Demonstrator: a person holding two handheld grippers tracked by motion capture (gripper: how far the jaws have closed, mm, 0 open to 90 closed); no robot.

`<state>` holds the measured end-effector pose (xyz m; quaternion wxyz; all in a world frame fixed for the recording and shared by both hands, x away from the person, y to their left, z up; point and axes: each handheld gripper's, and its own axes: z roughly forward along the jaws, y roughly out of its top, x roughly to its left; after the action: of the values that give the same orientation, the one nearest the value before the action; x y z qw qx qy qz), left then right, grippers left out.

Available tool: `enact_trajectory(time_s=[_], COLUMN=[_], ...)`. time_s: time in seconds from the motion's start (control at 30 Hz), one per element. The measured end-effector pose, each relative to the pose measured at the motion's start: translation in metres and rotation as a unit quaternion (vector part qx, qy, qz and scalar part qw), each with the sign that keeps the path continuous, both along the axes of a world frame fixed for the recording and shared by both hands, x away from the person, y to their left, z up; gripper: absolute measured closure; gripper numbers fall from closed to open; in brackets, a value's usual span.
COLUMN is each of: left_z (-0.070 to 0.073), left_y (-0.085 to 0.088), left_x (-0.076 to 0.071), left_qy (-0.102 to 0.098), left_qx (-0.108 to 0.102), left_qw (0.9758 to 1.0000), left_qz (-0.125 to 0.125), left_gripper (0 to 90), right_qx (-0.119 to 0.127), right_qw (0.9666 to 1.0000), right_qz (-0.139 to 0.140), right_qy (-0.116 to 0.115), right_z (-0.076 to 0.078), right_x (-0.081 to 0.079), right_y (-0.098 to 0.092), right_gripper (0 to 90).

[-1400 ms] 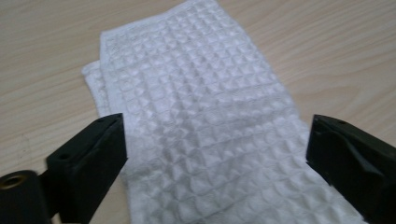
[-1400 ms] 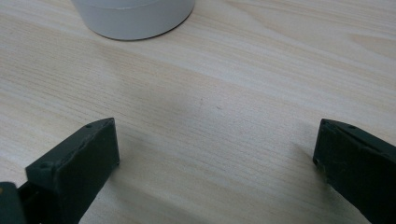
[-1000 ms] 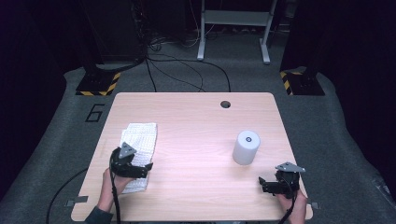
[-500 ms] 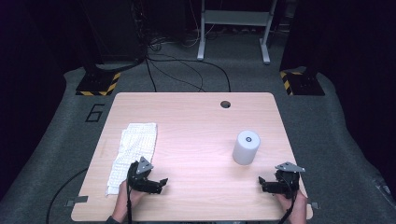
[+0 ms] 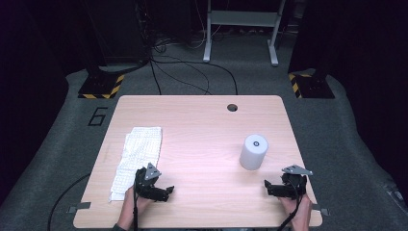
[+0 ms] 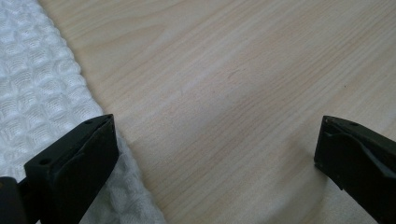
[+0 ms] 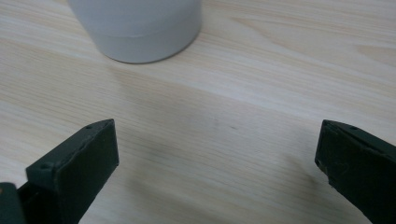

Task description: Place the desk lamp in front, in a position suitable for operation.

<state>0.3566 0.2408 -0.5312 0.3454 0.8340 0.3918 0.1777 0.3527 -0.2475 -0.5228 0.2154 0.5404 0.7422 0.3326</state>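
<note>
Along the near edge of the bench (image 5: 202,120) a person is holding both sets of tongs low over the wood: the left tongs (image 5: 161,192) are sitting by the near left corner with jaws spread wide and gripping nothing, their one jaw hovering over the hem of the white waffle-weave cloth (image 5: 137,156), the rest of the gap lying over bare wood. The right tongs (image 5: 269,189) are waiting near the near right corner, likewise gaping wide and empty, pointing toward the middle. A little farther in, the cloth is lying folded lengthwise along the left edge, and the white cylinder (image 5: 253,151) is standing upright on the right half, just beyond the right tongs and apart from them. I am guessing the cloth is the thing in hand; if the left tongs are closing from here they may be catching only the top layer at the hem, dragging the fold open. The right tongs, swinging inward, could be knocking the cylinder over. At the far edge the cable hole (image 5: 232,107) is sitting untouched.
</note>
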Motion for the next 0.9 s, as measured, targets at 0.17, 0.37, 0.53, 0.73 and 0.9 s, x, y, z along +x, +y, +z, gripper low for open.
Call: enact_trajectory(time_s=[0.17,0.37,0.53,0.73,0.9], left_z=[0.000,0.000,0.000,0.000,0.000], left_y=[0.000,0.000,0.000,0.000,0.000], left_x=[0.000,0.000,0.000,0.000,0.000], left_qy=[0.000,0.000,0.000,0.000,0.000], left_qx=[0.000,0.000,0.000,0.000,0.000], left_qw=[1.0000,1.0000,1.0000,1.0000,1.0000], left_qz=[0.000,0.000,0.000,0.000,0.000], left_gripper=[0.0,0.0,0.0,0.0,0.0], right_qx=[0.009,0.019,0.018,0.022,0.028], right_qw=[0.9995,0.9989,0.9987,0.9987,0.9985], right_qz=[0.024,0.038,0.044,0.046,0.046], right_qy=[0.016,0.019,0.020,0.003,0.002], right_z=[0.010,0.023,0.034,0.044,0.048], right_x=[0.007,0.016,0.026,0.039,0.052], right_y=[0.018,0.028,0.036,0.047,0.053], right_gripper=[0.0,0.0,0.0,0.0,0.0])
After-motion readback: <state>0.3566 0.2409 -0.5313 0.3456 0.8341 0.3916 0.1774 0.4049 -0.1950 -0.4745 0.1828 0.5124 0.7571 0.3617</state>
